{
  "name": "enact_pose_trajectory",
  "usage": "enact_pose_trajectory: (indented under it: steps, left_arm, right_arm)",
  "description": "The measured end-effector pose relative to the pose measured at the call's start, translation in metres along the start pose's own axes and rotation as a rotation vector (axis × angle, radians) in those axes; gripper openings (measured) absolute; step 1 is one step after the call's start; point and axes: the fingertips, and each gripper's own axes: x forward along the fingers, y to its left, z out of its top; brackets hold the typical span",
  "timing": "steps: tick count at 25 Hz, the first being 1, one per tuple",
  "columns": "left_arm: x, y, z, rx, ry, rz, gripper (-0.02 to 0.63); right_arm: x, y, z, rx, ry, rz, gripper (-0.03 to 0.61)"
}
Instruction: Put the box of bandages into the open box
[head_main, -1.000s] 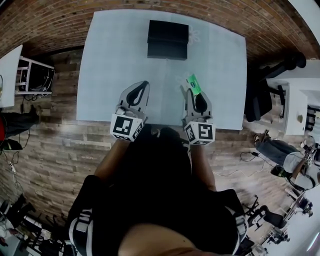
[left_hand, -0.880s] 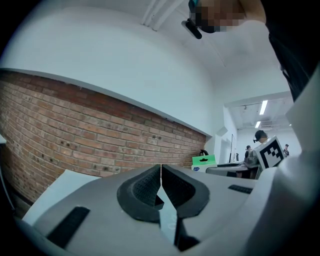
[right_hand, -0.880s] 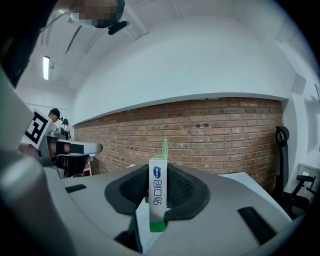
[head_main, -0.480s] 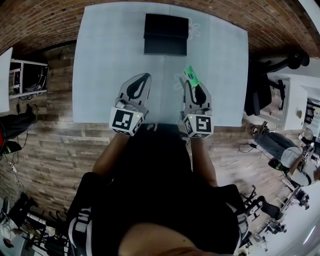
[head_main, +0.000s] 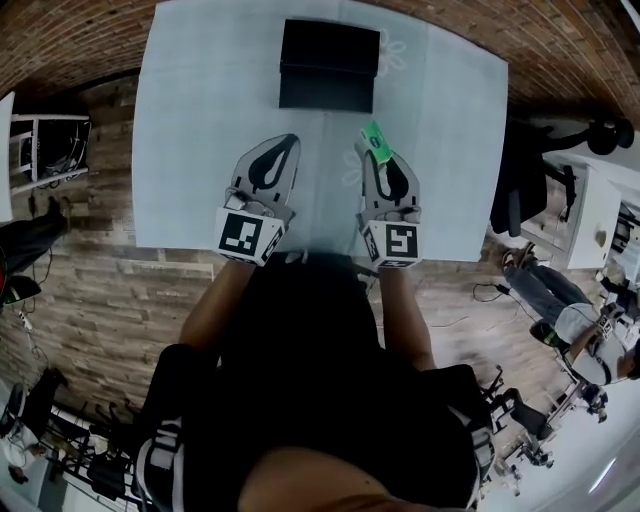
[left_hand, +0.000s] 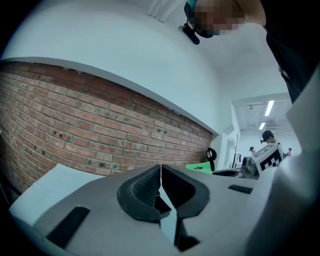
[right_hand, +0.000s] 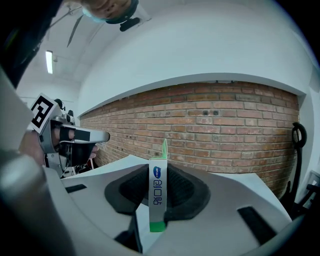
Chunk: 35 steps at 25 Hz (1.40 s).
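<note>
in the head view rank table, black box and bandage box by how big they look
1. table
2. black box
3. bandage box, clearly smallest even though it is held up nearer the camera

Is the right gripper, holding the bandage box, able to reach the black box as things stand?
Probably yes. Only bare table lies between the right gripper, shut on the bandage box, and the black box ahead; the left gripper sits off to the side.

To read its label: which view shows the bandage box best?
Right gripper view: the bandage box stands between the jaws, print legible. Head view shows a small green end; left gripper view, a distant sliver.
</note>
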Motion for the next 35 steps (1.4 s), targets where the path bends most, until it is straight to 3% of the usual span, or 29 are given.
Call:
enact_pose_trajectory:
  steps: [6,22,30,35]
  left_arm:
    - [0.014,0.013,-0.010,-0.025,0.019,0.033,0.039]
    - [0.043,0.028,-0.034,-0.032,0.068,0.010,0.038]
    - [0.061,0.036,-0.042,-0.087,0.064,0.021,0.038]
    - [0.065,0.041,-0.046,-0.103,0.068,0.025,0.038]
  right_arm:
    - [0.031,-0.009,-0.018,-0.008,0.018,0.021,0.104]
    - [0.094,-0.022,-0.058,-0.081,0.065,0.052,0.103]
    - [0.128,-0.028,-0.071,-0.181,0.093,0.077,0.103]
    - [0.143,-0.023,-0.079,-0.321,0.102,0.099,0.103]
